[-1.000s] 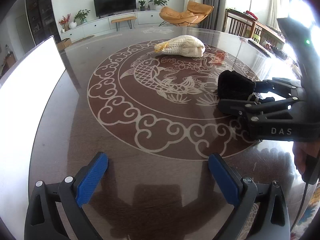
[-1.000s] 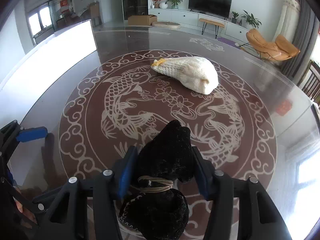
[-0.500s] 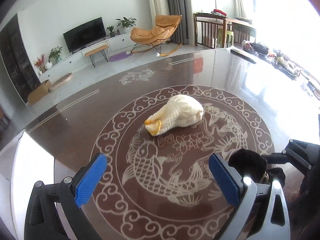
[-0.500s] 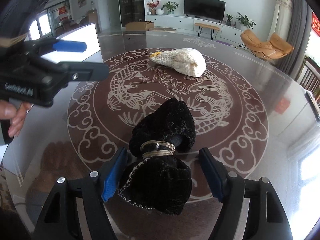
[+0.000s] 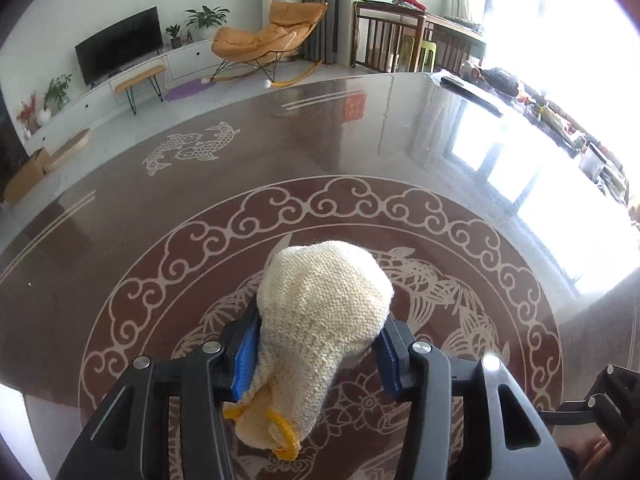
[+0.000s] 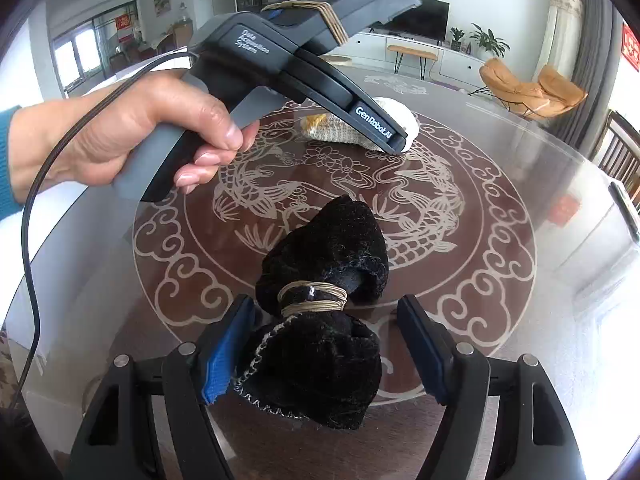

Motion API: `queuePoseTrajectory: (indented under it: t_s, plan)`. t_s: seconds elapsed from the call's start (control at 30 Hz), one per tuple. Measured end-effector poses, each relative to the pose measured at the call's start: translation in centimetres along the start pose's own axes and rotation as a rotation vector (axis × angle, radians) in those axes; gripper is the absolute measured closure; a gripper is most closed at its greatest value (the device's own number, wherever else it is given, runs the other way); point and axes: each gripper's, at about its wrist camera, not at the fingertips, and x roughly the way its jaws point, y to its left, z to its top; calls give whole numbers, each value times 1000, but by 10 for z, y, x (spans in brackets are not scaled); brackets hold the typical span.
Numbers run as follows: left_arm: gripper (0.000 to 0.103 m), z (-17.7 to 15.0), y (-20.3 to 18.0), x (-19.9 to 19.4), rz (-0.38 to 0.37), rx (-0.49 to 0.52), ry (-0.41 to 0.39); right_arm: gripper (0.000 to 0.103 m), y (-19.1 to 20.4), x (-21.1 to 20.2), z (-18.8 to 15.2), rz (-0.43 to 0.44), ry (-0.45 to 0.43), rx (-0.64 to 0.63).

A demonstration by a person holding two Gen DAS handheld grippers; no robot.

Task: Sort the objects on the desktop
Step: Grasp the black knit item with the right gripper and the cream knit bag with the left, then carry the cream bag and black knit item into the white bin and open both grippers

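A cream knitted pouch with a yellow drawstring lies on the round patterned table. My left gripper is shut on it, blue pads pressing both sides. It also shows in the right wrist view, mostly behind the left gripper's body. A black velvet pouch tied with tan cord lies between the pads of my right gripper, which is open; the left pad touches the pouch and the right pad stands apart from it.
The table's glass edge runs on the right. A dark flat object and clutter lie at the table's far right. The hand holding the left gripper and its cable cross the left side.
My left gripper moved forward to the cream pouch and closed on it. My right gripper opened and let go of the black pouch, which now rests on the table.
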Motion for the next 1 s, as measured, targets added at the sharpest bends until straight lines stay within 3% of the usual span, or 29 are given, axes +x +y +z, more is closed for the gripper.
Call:
queuePoseTrajectory:
  t_s: [0.3,0.33,0.4,0.57,0.73,0.87,1.0]
  plan:
    - [55,-98,19,-117,109,-242,-91,30,-2,1,1,14,6,-8]
    - [55,-108,19,-131,122,-257,-104,34,2,2,5,9,16,-28]
    - [55,-127,22,-158,128,-298,-123,66,5,2,11,8,29,-37]
    - [55,-163,41,-236,99,-411,-201,68,21,-13,25,31,35,-27]
    - [54,-207,87,-309,187,-477,-233,68,100,-55,71,203,-77,-58]
    - [54,-254,148,-342,352,-553,-173,68,201,-81,114,402,-144,-155]
    - [54,-306,202,-354,417,-664,-93,68,304,-84,137,547,-125,-274]
